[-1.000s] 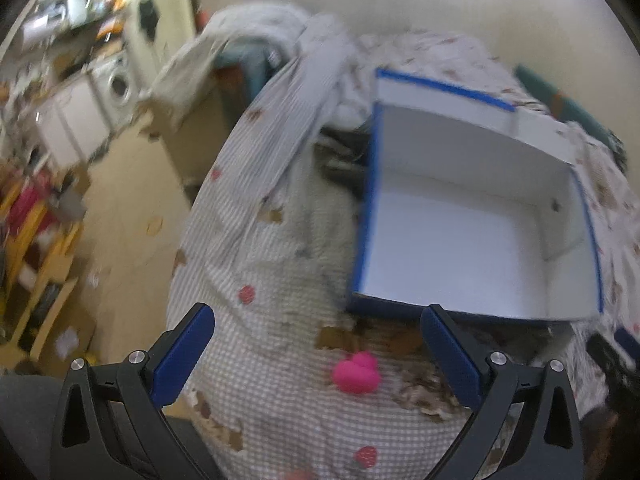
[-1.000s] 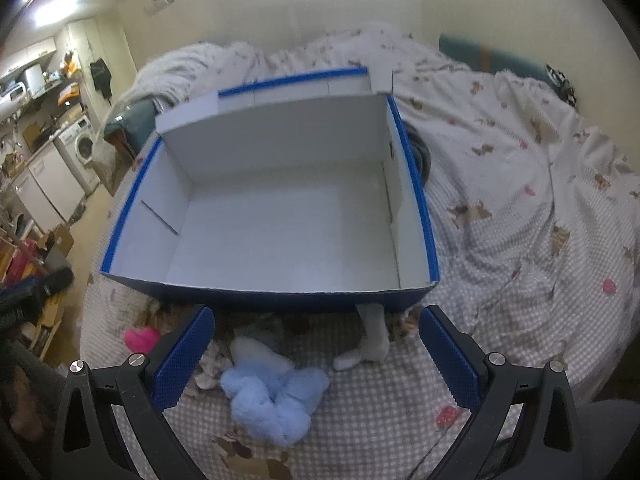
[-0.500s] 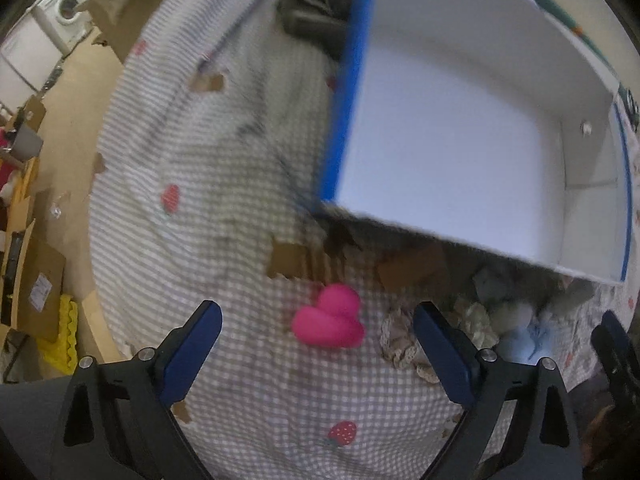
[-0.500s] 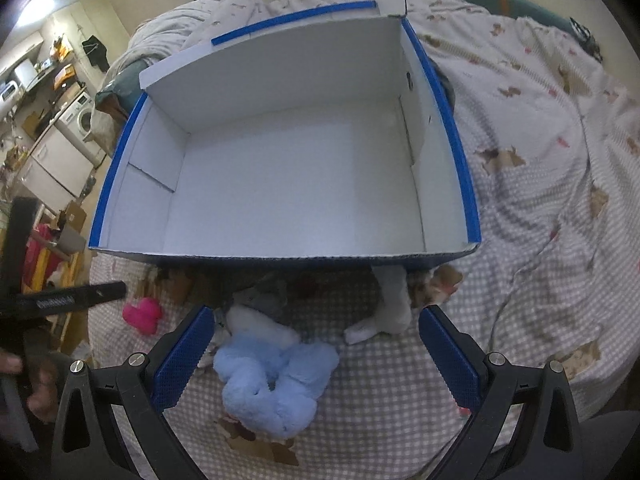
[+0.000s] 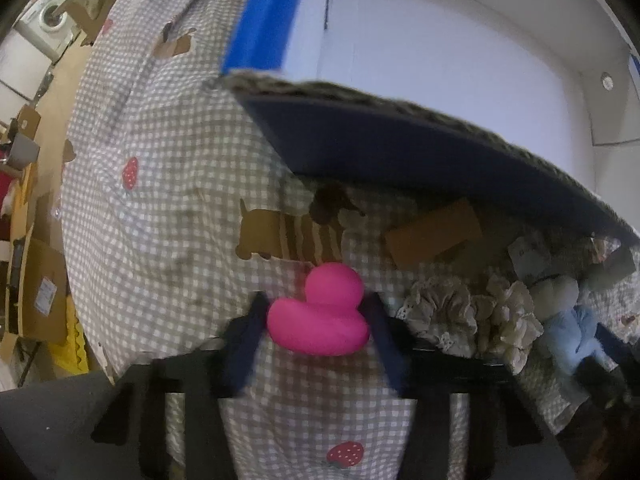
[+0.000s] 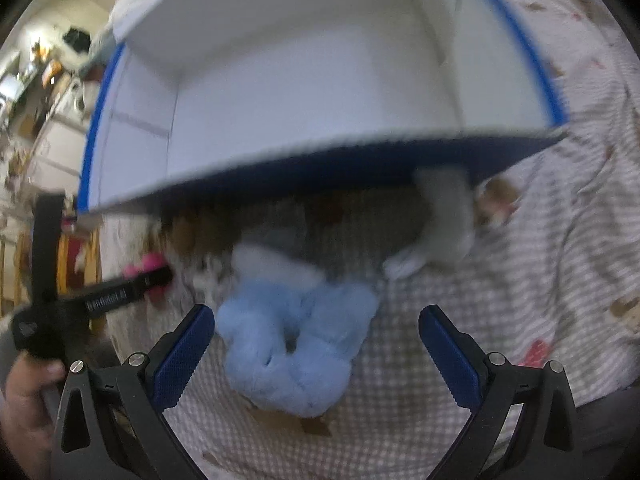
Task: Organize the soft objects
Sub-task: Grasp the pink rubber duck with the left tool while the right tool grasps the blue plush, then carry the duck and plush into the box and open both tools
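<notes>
A pink soft duck (image 5: 320, 316) lies on the checked bedspread in front of the open white box with blue edges (image 5: 400, 152). My left gripper (image 5: 318, 320) has its blurred blue fingers on either side of the duck, close against it. In the right wrist view my right gripper (image 6: 316, 344) is open over a fluffy light-blue scrunchie (image 6: 296, 344), with its fingers wide of it. A white sock (image 6: 436, 228) lies by the box's front wall (image 6: 320, 164). The duck (image 6: 144, 264) and the left gripper show at the left.
Cream lace scrunchies (image 5: 468, 320) and the blue scrunchie (image 5: 568, 332) lie right of the duck. The bed's left edge drops to a floor with cardboard boxes (image 5: 40, 292) and a washing machine (image 5: 48, 28).
Both grippers moved down and forward toward the bed. The left fingers narrowed from wide open to either side of the duck. The right gripper stayed open and came over the blue scrunchie.
</notes>
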